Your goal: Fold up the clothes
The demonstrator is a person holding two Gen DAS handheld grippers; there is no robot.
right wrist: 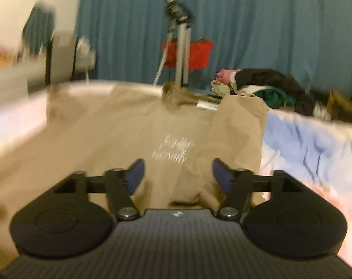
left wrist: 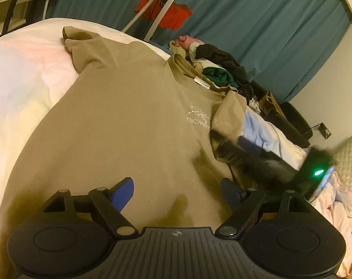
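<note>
Bed: covered in a pale sheet; it carries all the laundry. A teal curtain closes the far side, with a tripod standing before it.

Tan T-shirt: spread front-up across the bed, pale chest print legible, collar towards the curtain. The sleeve on the right-hand side is seen already turned inward over the chest, its edge lying just beside the print. The opposite sleeve lies outstretched, slightly rumpled, not yet folded.

Unfolded pile: dark, green and pink garments heaped just beyond the collar. A light-blue cloth lies beside the folded sleeve.

Left claw: released, blue pads wide apart, hovering over the lower front of the shirt; no cloth is between the pads.

Right claw: released, pads apart above the folded sleeve and lower chest; nothing is gripped. The right wrist view is motion-blurred, so whether cloth is touched cannot be told. In the left wrist view it appears only as a dark smear at the shirt's right-hand edge.

Step judged: first side fold set down, both claws free. Next move judged: the outstretched sleeve should be pinched at shoulder and hem by the left claw and carried across to match, the laid fold being left undisturbed.
</note>
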